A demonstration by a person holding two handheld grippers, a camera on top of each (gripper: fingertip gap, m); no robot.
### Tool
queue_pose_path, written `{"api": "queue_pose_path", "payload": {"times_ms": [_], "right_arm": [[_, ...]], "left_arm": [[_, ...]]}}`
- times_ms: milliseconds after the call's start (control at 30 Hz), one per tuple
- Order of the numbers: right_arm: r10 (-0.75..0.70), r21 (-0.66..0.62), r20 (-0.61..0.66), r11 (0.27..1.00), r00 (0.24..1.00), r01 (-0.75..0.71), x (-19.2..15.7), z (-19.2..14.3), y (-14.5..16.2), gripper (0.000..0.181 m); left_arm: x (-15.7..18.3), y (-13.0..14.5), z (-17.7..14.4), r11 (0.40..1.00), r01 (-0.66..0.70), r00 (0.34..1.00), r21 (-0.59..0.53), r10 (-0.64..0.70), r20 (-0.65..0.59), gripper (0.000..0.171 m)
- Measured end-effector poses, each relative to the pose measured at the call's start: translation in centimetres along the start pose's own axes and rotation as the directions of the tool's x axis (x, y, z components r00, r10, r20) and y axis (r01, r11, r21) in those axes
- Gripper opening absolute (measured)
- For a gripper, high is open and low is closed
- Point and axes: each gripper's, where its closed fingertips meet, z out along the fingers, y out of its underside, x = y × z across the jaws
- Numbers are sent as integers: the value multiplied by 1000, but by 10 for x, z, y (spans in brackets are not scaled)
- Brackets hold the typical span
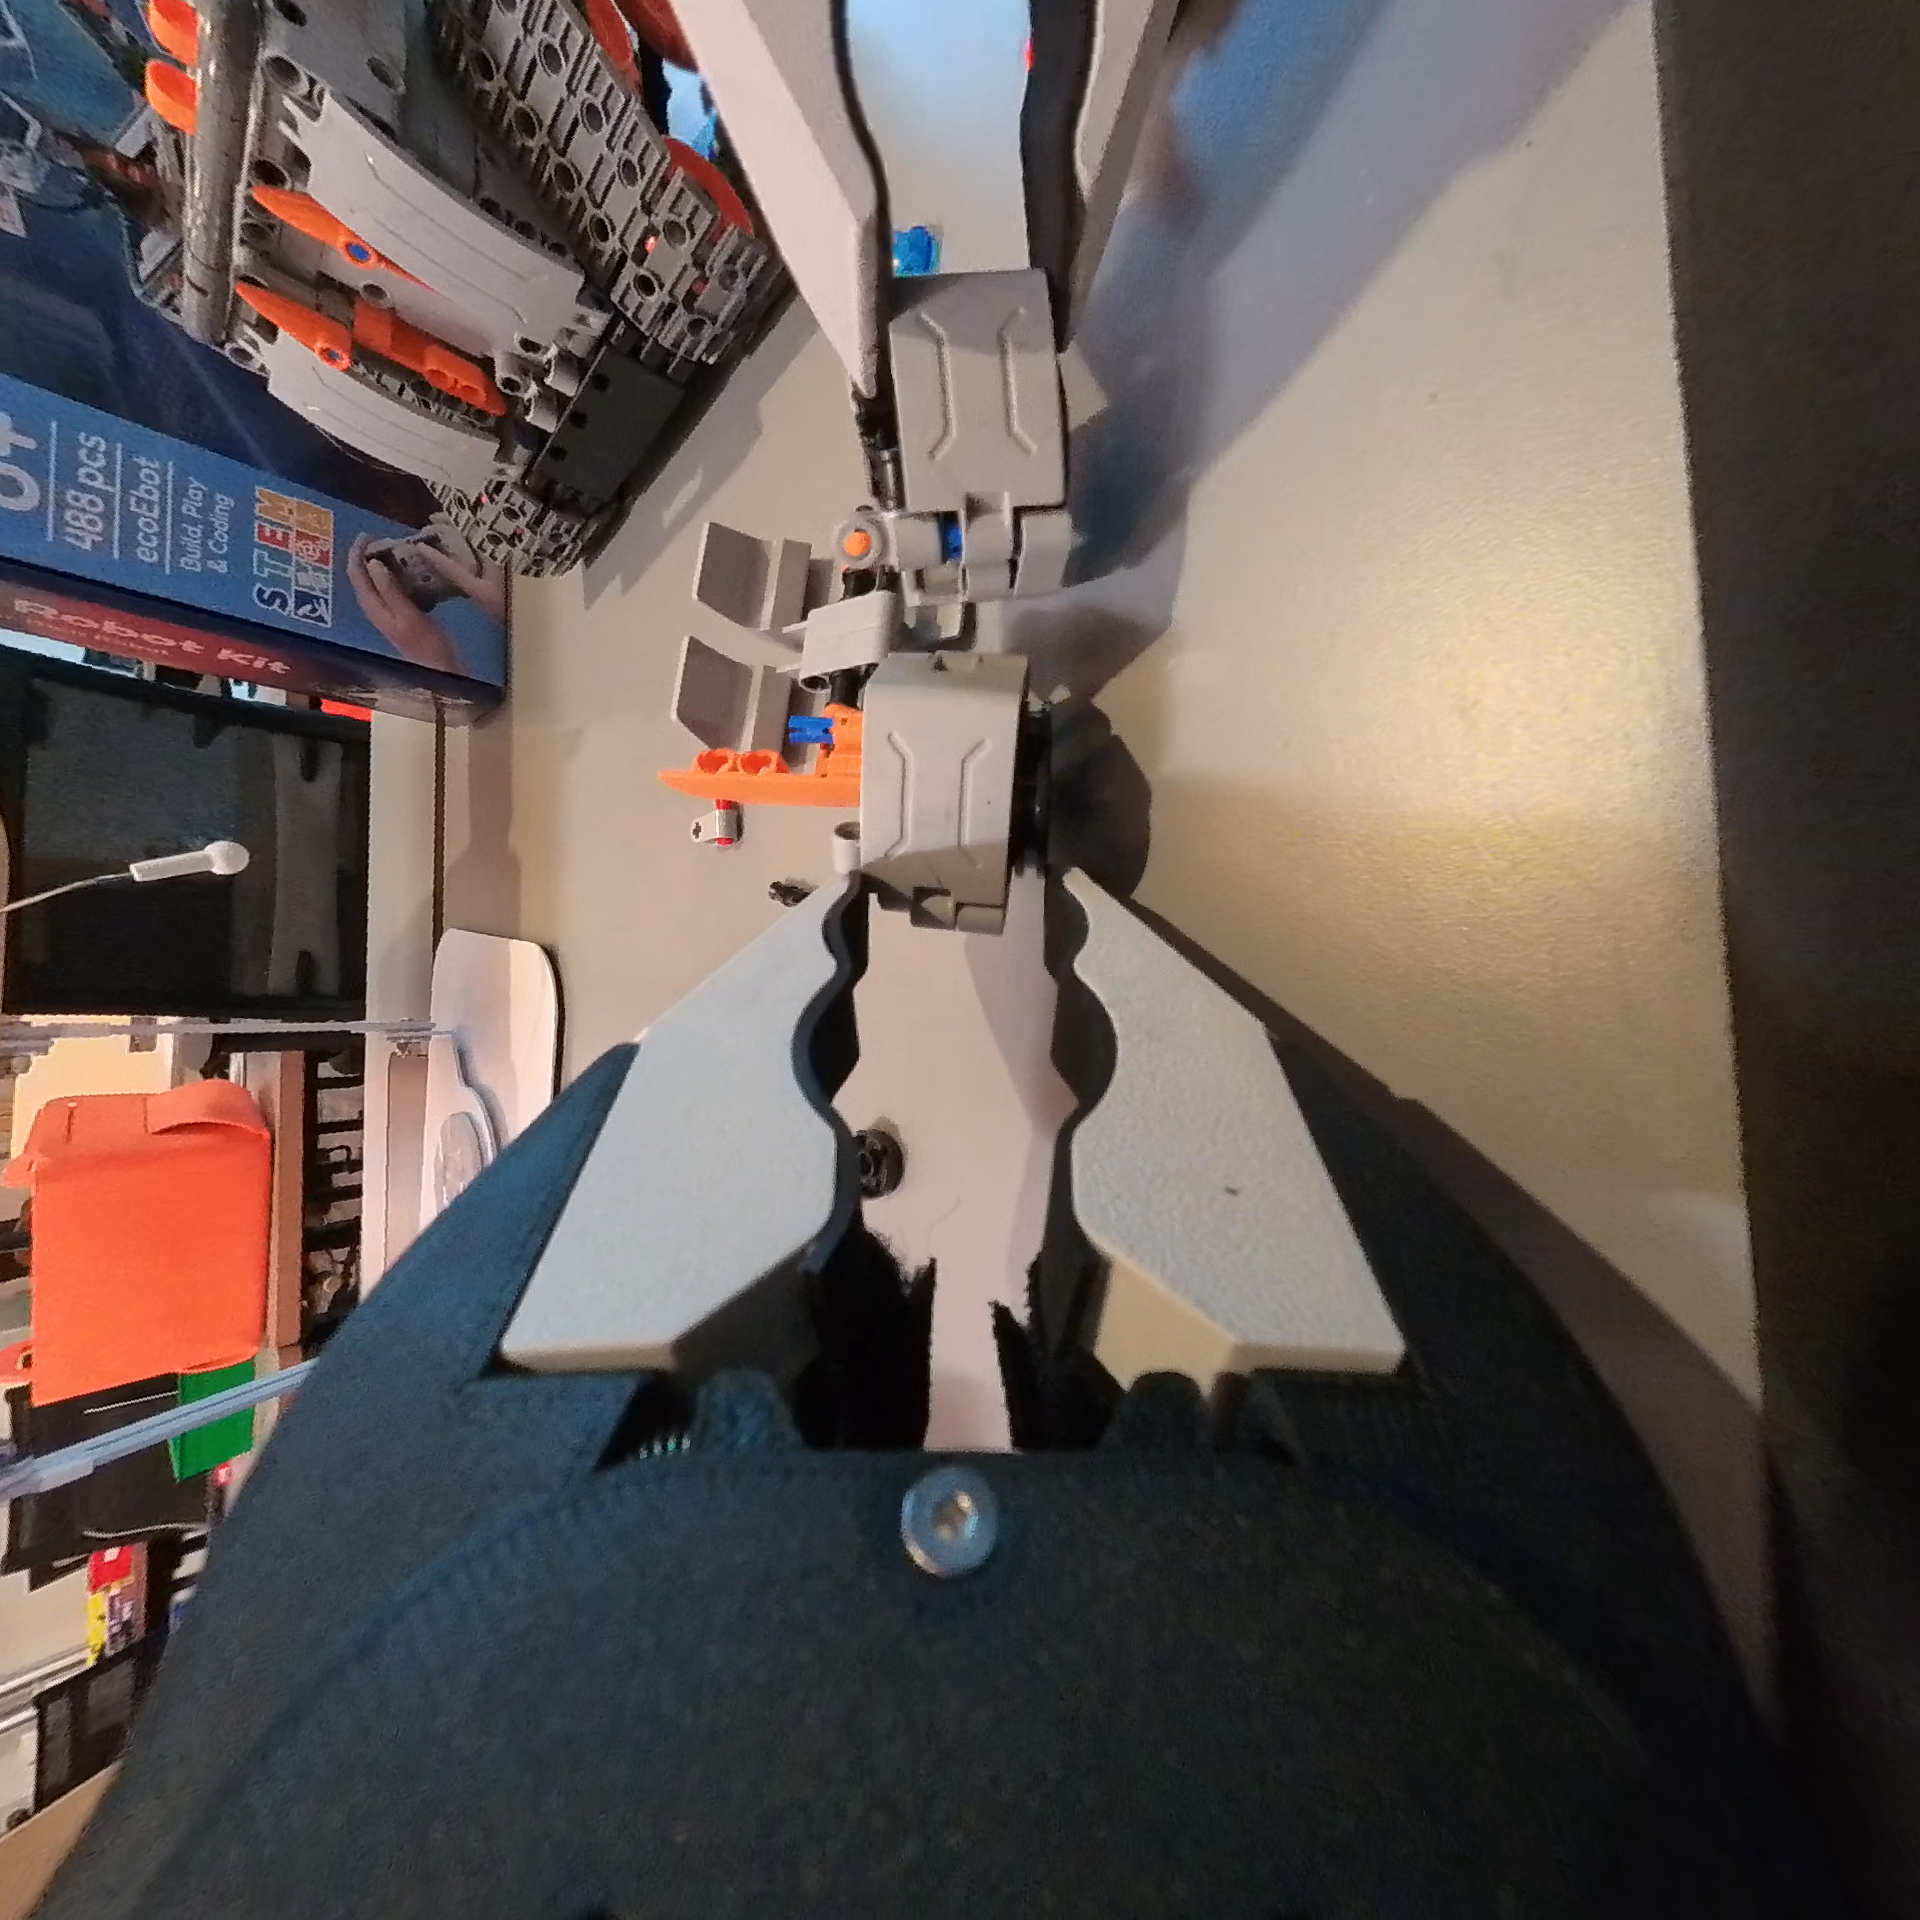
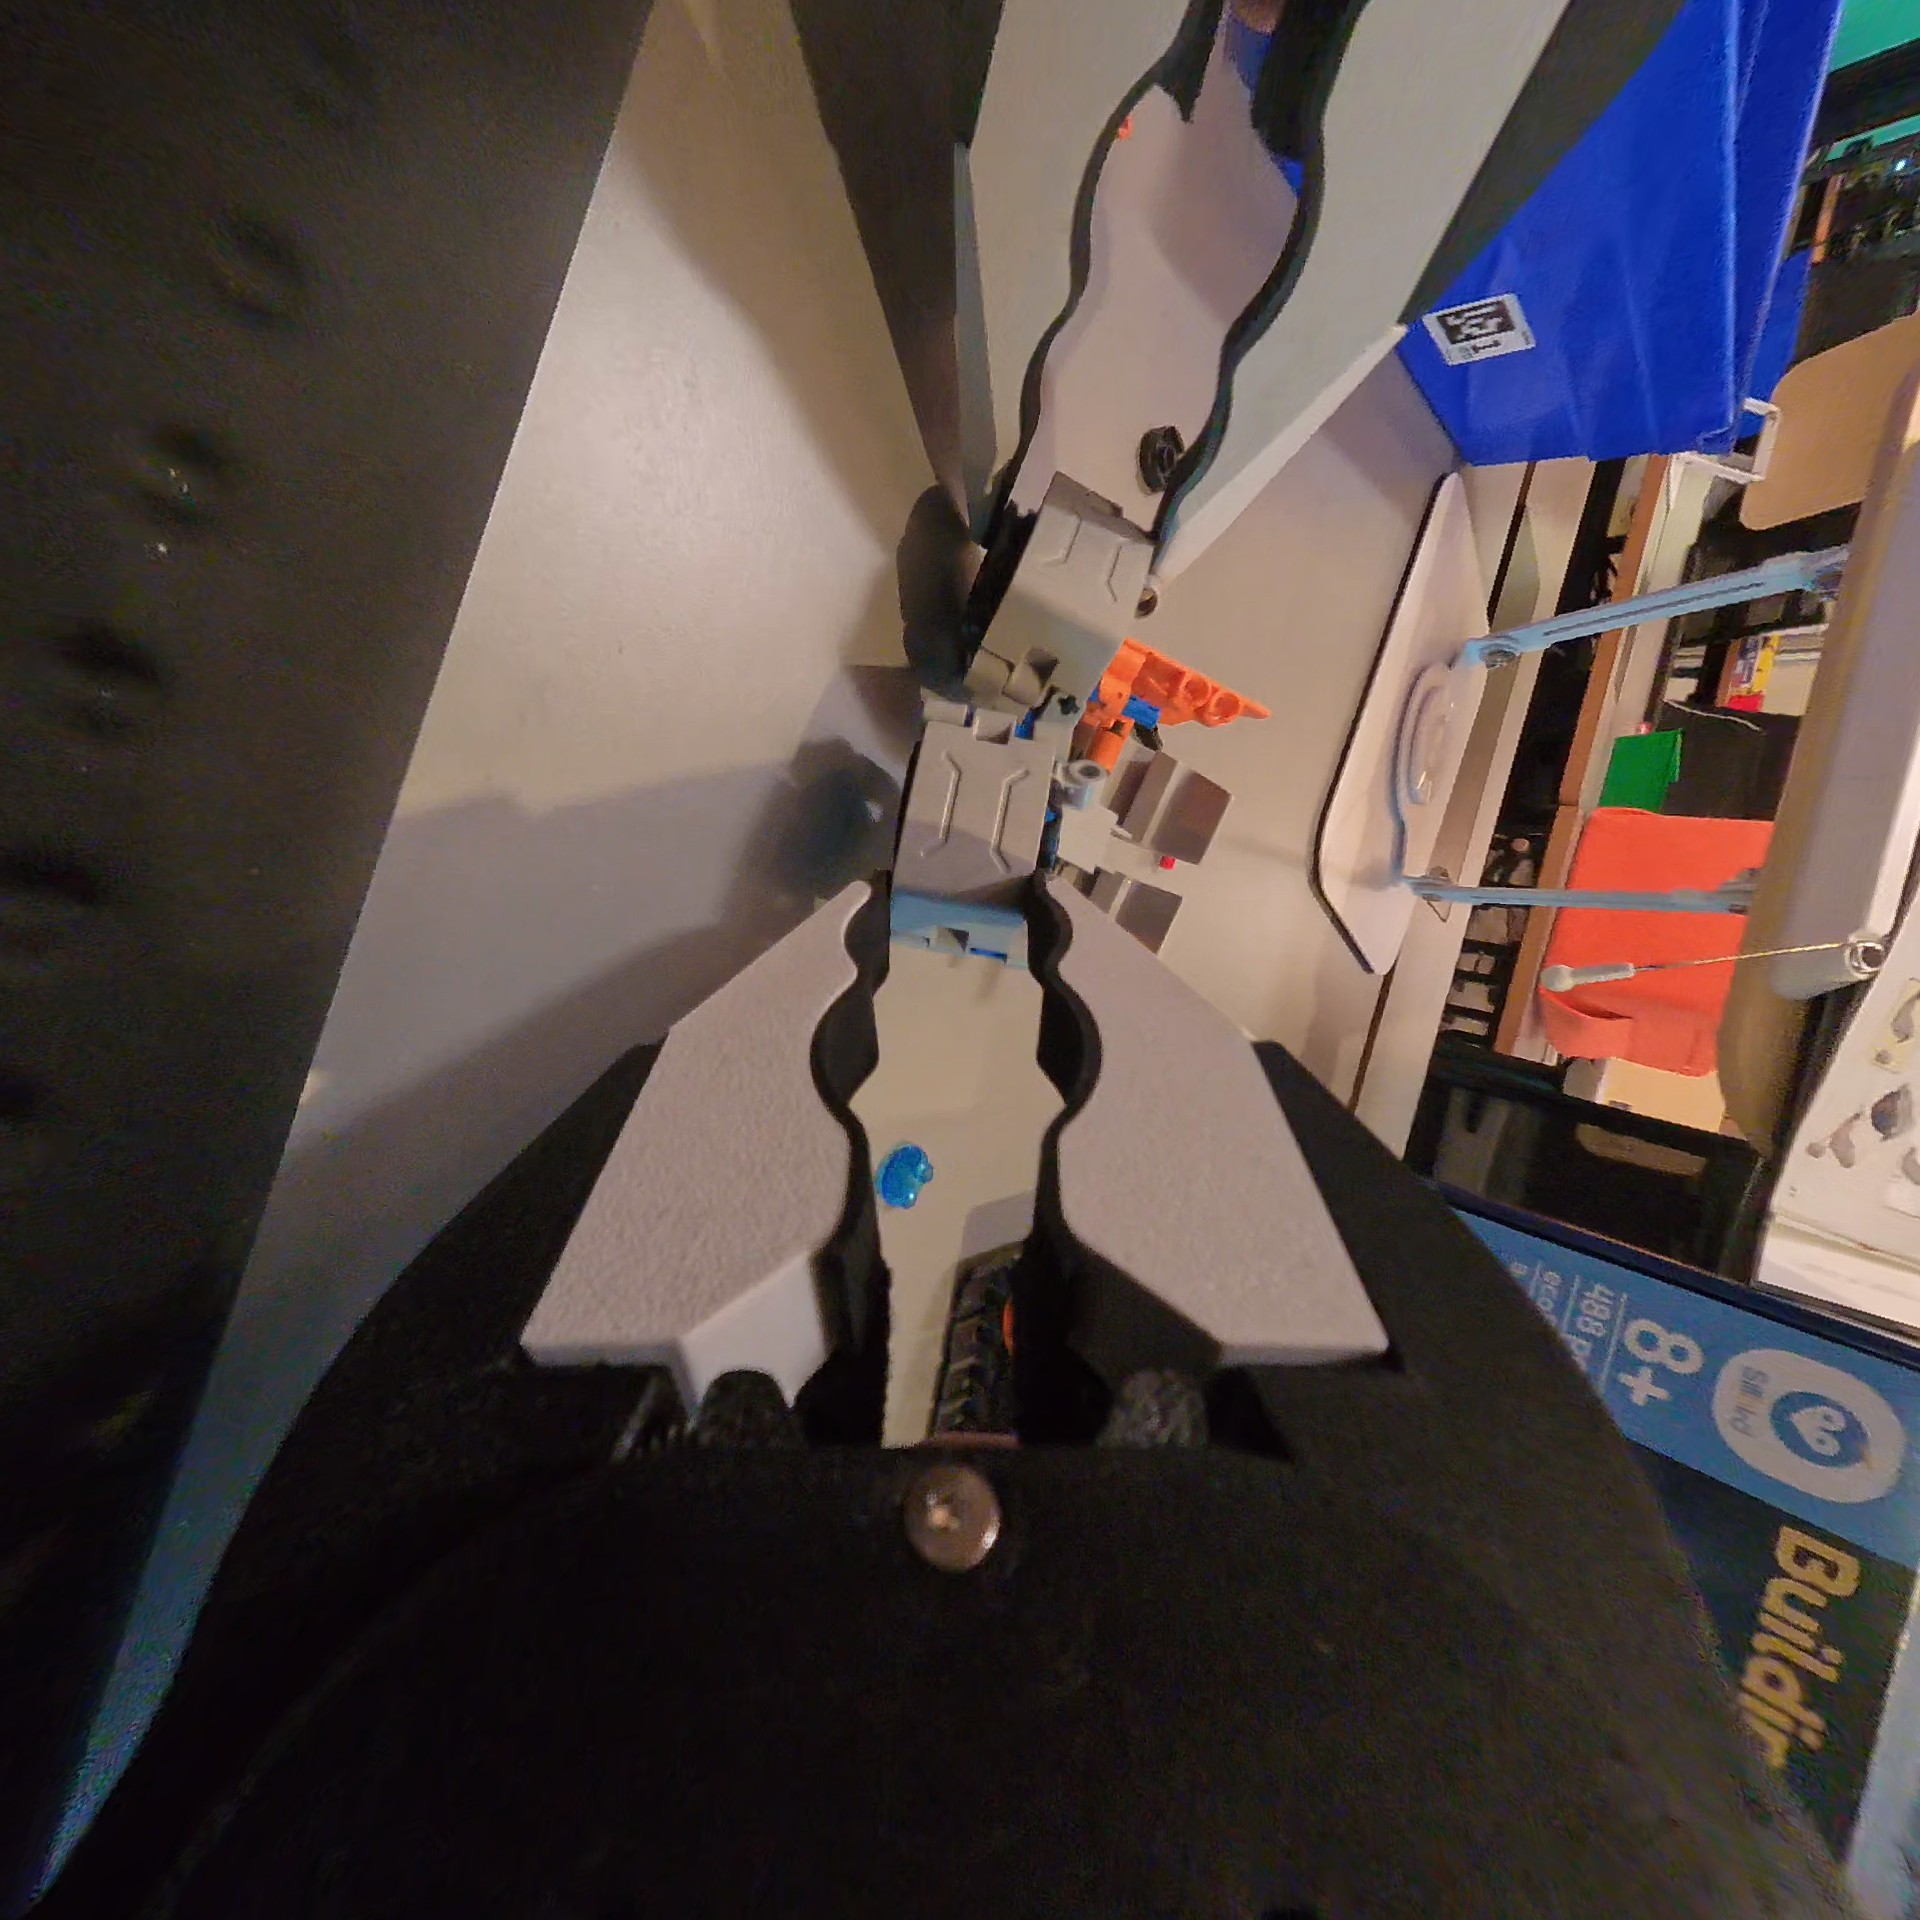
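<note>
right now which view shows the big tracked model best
The left wrist view: the tracked model fills its upper left, with treads, grey panels and orange parts clear beside the blue box. The right wrist view shows at most a dark sliver between its tongs.

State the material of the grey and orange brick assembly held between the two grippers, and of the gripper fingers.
Grey and orange brick assembly: looks like moulded hard plastic, smooth with a slight sheen, judging by its crisp edges, pin holes and recessed lines. Both the left gripper and the right gripper clamp it. Fingers: matte light grey, probably printed plastic; their wavy inner edges are lined in black, apparently rubber or foam.
</note>
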Motion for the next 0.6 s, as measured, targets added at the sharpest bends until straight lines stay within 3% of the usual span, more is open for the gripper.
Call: {"api": "queue_pose_path", "payload": {"times_ms": [600], "right_arm": [[-57, -18, -3, 998, 998, 57, -5, 4, 0, 24]], "left_arm": [[0, 0, 0, 1000, 1, 1000, 19, -1, 1, 32]]}}
